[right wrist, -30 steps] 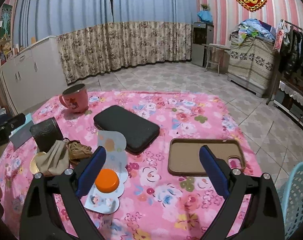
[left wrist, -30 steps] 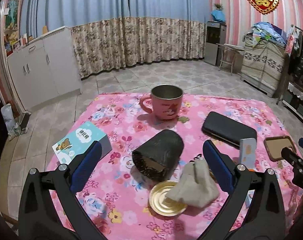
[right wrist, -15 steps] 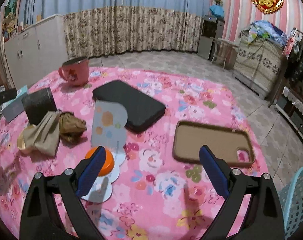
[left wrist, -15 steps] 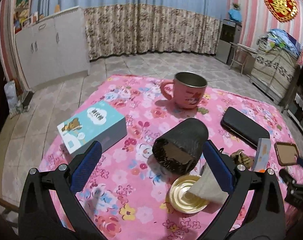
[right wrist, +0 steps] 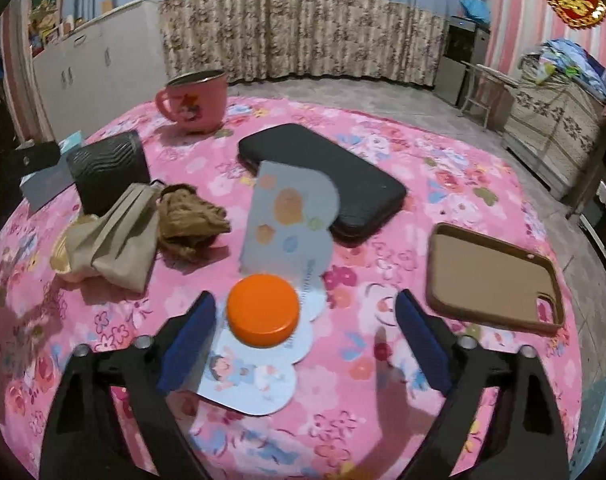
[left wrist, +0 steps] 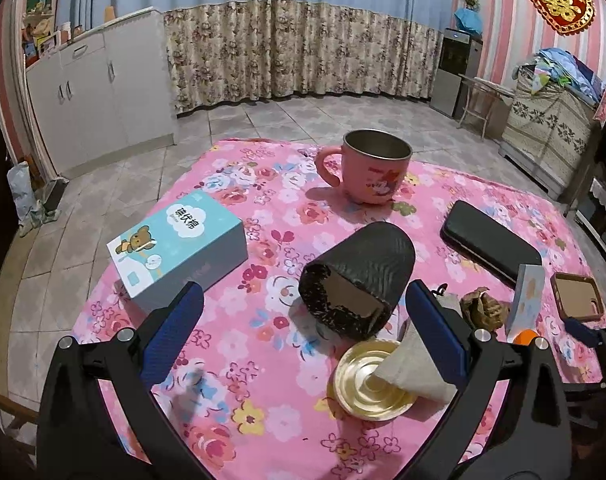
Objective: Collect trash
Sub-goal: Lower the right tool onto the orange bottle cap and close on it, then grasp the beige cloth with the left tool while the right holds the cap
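An orange bottle cap point(right wrist: 263, 310) sits on a folded picture card point(right wrist: 291, 216) on the pink flowered tablecloth point(right wrist: 423, 184). My right gripper point(right wrist: 305, 300) hangs low over it, jaws closing. The cap lies between the fingers, close to the left finger point(right wrist: 191, 332), and neither pad touches it. To the left lie crumpled brown paper point(right wrist: 195, 216) and a beige napkin point(right wrist: 115, 236). My left gripper point(left wrist: 303, 296) stands open just short of a black cup point(left wrist: 359, 280) lying on its side. The napkin point(left wrist: 413, 368) rests on a gold lid point(left wrist: 373, 384) there.
A pink mug point(left wrist: 373, 172) stands at the back, a blue box point(left wrist: 179, 244) at the left. A black phone point(right wrist: 323, 176) and a brown phone case point(right wrist: 491, 276) lie on the right. A light blue basket point(right wrist: 599, 432) stands past the table's right edge.
My right gripper has come down and forward onto the orange cap, and its fingers have drawn closer together. The left gripper has swung left and slightly lower, which brings the blue box further into view.
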`<state>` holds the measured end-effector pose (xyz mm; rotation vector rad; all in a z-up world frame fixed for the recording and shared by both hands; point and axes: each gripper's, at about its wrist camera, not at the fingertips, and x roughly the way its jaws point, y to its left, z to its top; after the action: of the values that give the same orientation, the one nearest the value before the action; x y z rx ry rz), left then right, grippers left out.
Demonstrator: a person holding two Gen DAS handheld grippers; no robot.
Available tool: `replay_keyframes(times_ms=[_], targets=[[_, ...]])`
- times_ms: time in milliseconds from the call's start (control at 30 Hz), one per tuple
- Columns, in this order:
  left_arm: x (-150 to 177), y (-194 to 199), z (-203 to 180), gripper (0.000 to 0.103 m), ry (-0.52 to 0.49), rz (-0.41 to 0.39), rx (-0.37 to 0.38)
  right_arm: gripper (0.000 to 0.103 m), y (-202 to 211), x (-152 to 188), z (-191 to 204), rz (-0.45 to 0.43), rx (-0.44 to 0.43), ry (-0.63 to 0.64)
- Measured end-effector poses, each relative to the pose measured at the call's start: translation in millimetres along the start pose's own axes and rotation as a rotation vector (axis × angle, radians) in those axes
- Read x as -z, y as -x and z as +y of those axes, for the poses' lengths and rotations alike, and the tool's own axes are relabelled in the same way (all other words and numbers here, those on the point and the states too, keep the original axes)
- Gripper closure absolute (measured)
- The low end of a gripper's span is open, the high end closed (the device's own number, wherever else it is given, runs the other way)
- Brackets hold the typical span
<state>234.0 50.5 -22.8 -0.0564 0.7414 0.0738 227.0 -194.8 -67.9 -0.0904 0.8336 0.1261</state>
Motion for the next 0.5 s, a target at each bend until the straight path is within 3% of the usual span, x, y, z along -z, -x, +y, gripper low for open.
replay_keyframes(times_ms=[67,200,500], targets=[[0.2,0.2,-0.9,0.005,-0.002,0.001,-0.001,0.034,-2.9,-1.1,1.5,0.012,-0.023,0.002],[2.2,-0.5,-3.8,0.005,-0.008,0.012,-0.004,0.062,-6.5,-0.2,1.5,0.029,-0.07,-0.001],[15.6,-0.6,-31.1,0.005,-0.062,0.046,0.044,0.063,17.2,-1.8,-11.3,-0.04,-0.023,-0.003]])
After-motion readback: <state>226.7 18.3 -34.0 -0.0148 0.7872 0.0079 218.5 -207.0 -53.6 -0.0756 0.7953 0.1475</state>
